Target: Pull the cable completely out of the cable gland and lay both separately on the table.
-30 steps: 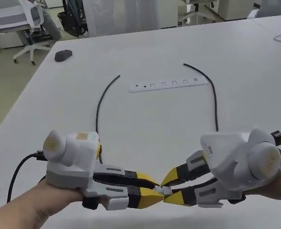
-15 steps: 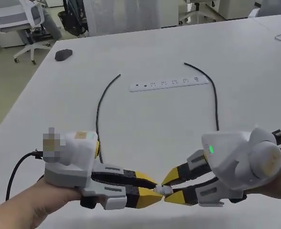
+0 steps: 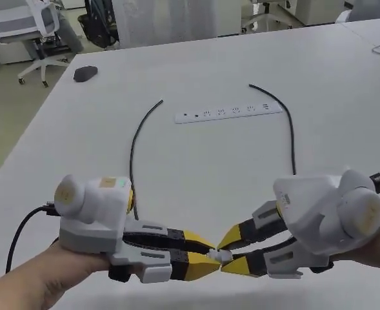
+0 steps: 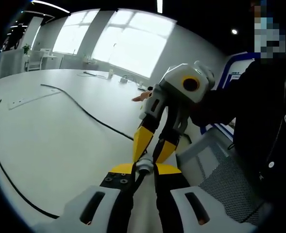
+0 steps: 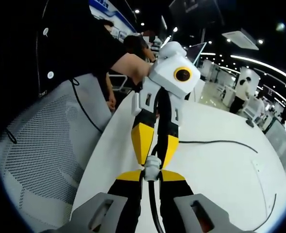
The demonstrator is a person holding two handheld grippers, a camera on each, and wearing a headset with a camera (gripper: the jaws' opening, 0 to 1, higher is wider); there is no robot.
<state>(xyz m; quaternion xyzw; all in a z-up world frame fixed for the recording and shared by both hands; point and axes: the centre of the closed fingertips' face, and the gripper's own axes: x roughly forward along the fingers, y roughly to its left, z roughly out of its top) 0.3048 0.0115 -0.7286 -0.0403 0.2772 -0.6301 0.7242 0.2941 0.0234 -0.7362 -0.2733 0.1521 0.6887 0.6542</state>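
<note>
**Tip-to-tip standoff over the gland**

Almost nothing had moved over the last second. The two tools kept their nose-to-nose pose at 6 o'clock in the head view, and only the left body had drifted slightly.

The left tool (image 3: 210, 257) and the right tool (image 3: 228, 256) each had their jaws pressed in on the small white cable gland (image 3: 219, 256) from opposite sides. They held it just above the near part of the counter (image 3: 196, 174). The black cable (image 3: 132, 152) was still threaded through the gland. Its two runs trailed away behind the tools, with the ends lying toward 11 and 1 o'clock on either side of the power strip (image 3: 228, 112).

The main risk, as I judged it, was grip. With both tools on the gland and neither clearly on the cable, pulling apart would free nothing. The smooth little body could also pop out of the yellow tips and fall past the counter's near edge.

A tight seal could let go suddenly and jerk the hands. The dragging cable might also sweep against the power strip.
</note>
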